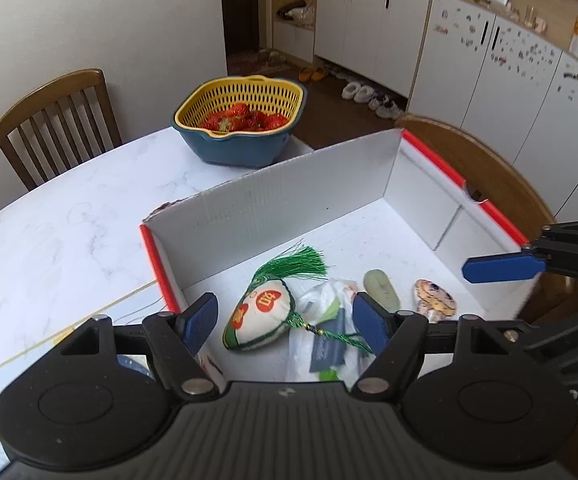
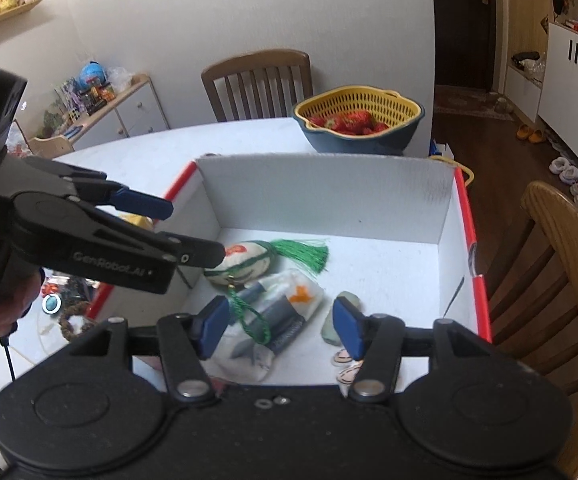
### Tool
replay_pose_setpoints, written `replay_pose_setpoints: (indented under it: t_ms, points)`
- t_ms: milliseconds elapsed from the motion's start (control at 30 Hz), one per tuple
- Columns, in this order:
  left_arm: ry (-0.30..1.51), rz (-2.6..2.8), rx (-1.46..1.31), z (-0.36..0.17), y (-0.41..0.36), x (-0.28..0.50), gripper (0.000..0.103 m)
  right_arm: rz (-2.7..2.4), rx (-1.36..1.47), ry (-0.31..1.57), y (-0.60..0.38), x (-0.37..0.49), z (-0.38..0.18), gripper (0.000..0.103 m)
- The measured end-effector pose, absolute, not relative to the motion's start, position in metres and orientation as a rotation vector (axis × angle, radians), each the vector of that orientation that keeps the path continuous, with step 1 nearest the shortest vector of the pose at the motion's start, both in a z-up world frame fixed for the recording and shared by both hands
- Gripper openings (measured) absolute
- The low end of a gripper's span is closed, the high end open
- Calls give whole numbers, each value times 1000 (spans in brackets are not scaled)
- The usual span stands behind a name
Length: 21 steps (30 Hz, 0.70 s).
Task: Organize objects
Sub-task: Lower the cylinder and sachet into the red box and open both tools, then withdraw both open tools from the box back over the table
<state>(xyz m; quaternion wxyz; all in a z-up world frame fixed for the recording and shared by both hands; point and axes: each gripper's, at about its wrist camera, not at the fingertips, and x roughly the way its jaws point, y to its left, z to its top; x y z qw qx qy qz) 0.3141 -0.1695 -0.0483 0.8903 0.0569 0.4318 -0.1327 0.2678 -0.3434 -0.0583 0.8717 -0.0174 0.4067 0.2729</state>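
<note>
Right gripper (image 2: 281, 326) jaws apart, nothing between them, hanging over the near end of the white box (image 2: 325, 196). Inside the box: heart-shaped sachet (image 2: 245, 266) with green tassel, plastic bag (image 2: 285, 312) just in front of it, pale green flat piece (image 2: 347, 304) beside the bag. Left gripper (image 2: 193, 230) comes in from the left over the box wall, fingers spread; strawberry basket (image 2: 359, 120) sits behind the box on the table (image 2: 137, 152).

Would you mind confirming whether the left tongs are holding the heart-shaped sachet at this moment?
No, the left tongs stand open and empty above the heart-shaped sachet, which lies on the floor of the white box.
</note>
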Motion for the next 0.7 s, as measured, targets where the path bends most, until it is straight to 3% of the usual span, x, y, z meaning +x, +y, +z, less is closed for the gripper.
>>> replay_pose_setpoints:
  t_ms: [500, 567, 700]
  points:
    - [795, -309, 26, -13, -123, 246, 74, 567, -25, 764, -315, 224, -27, 61]
    - [788, -312, 15, -10, -113, 239, 80, 556, -19, 759, -309, 218, -25, 63]
    - [776, -320, 3, -7, -92, 224, 81, 535, -11, 752, -295, 205, -21, 67]
